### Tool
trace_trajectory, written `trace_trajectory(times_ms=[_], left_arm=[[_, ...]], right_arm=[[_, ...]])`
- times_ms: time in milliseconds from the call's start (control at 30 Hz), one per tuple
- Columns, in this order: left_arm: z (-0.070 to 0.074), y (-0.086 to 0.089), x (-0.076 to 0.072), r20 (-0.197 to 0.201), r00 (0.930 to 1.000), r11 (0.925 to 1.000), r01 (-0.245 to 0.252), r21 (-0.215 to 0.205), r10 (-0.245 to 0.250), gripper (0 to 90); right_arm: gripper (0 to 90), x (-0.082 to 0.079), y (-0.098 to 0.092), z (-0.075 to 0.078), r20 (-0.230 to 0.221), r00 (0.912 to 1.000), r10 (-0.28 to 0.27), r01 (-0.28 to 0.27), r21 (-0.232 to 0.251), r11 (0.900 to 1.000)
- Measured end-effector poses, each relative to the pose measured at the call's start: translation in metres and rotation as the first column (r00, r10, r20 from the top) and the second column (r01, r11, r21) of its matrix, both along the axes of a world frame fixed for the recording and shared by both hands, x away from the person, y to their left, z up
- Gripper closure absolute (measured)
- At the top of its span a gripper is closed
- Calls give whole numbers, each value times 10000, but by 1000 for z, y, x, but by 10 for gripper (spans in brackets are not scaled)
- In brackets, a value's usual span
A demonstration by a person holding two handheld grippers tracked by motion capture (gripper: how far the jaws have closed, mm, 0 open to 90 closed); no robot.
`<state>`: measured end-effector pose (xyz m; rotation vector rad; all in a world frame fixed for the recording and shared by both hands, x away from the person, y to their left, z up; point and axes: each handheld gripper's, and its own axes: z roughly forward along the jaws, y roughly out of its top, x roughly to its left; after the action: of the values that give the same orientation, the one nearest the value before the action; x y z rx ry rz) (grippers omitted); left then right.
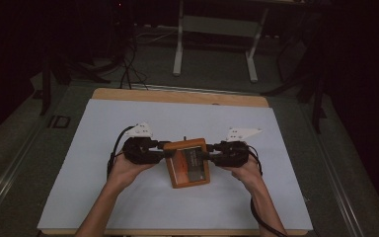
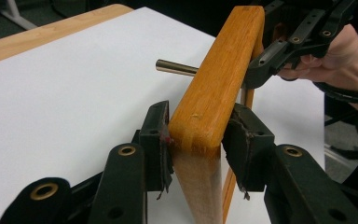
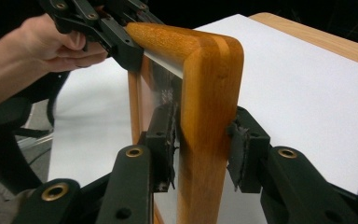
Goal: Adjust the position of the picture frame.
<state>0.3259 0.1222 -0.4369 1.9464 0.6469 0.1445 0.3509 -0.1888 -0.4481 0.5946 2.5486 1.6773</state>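
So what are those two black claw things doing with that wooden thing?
A person holds a gripper in each hand over a table with a white sheet. The left gripper and the right gripper each have their jaws around opposite sides of an orange wooden frame. In the gripper views the frame stands on edge between them, and a small metal peg sticks out of one side.

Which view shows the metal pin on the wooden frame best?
The left gripper view: the pin juts sideways from the frame in clear profile against the white sheet. The high view shows it as a tiny dark stub at the frame's far edge. In the right gripper view the frame's rail stands in front.
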Motion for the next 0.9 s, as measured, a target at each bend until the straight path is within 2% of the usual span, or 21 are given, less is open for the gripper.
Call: trace_trajectory(times_ms=[133,267,467,633,800,900], left_arm=[[-3,-2,-1,130,9999,9999,-48,-162,50,617],[-6,-5,-2,92,9995,9988,-298,-395,302,595],[-15,-9,-7,7,9962,9911,-870,-1007,875,562],[-21,-16,-13,190,9934,9895,-1112,-926,1134,535],[-29,-26,-24,838,9820,9852,-1660,-431,1691,531],[-33,-28,-25,941,9790,9835,-1800,-186,1809,543]], right_arm=[[639,-5,-1,-4,199,9995,-250,250,8,9997],[640,-10,-2,-4,450,9981,-416,422,-144,9990],[636,-14,-4,-6,548,9961,-689,697,-128,9975],[625,-15,-8,-8,514,9946,-897,906,-156,9958],[602,-16,-10,-12,530,9891,-1375,1391,-281,9899],[594,-17,-10,-12,532,9860,-1579,1601,-402,9863]])
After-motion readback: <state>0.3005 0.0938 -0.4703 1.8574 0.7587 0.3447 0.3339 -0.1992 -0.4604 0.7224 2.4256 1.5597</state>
